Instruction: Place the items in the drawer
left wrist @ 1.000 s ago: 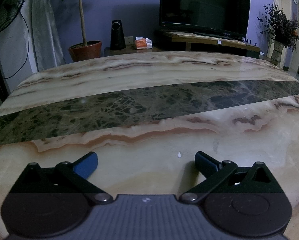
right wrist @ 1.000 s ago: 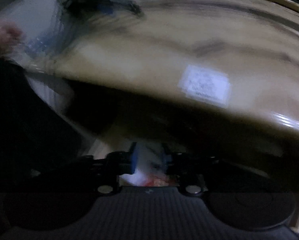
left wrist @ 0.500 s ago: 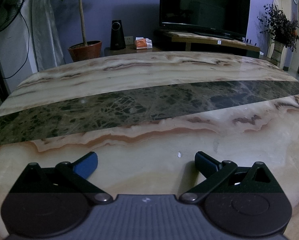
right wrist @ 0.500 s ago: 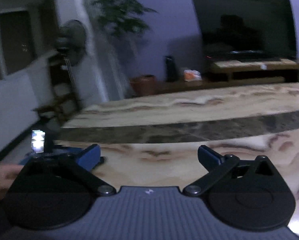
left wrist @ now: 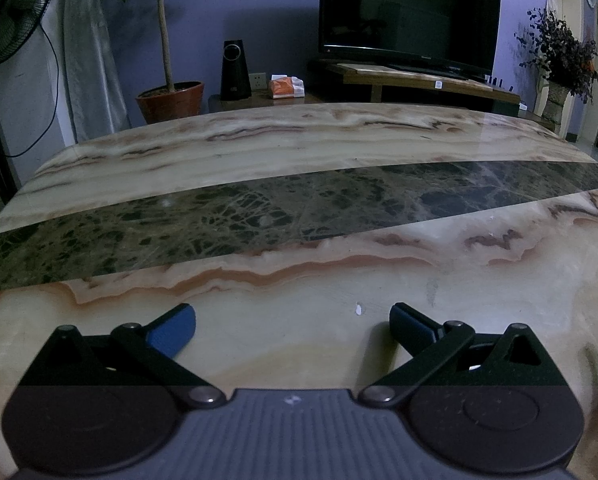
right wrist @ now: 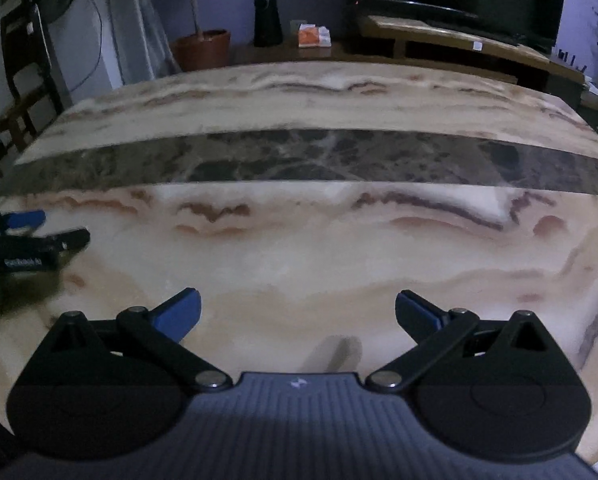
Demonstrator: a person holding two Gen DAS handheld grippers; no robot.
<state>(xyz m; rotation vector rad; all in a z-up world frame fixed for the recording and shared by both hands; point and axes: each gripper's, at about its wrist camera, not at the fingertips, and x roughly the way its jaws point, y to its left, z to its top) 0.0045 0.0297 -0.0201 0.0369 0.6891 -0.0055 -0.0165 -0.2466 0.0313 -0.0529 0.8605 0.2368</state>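
My left gripper [left wrist: 292,312] is open just above the cream and dark-banded marble table [left wrist: 299,140], with nothing between its blue-padded fingers. My right gripper [right wrist: 297,297] is also wide open over the same table [right wrist: 299,240], and its jaws are empty. The right wrist view shows the left gripper [right wrist: 59,228] at the far left edge, lying low over the marble. No drawer and no loose item appear in either view.
A small white speck [left wrist: 358,309] lies on the marble near the left gripper. Beyond the far edge stand a TV [left wrist: 409,12] on a low bench, a potted plant [left wrist: 170,100], a speaker [left wrist: 235,70] and a fan [left wrist: 15,8]. A wooden chair [right wrist: 23,92] stands at the table's left end.
The right gripper was closed on a small white packet below the table edge. It has since opened and swung up over the tabletop, empty. The left gripper has not moved.
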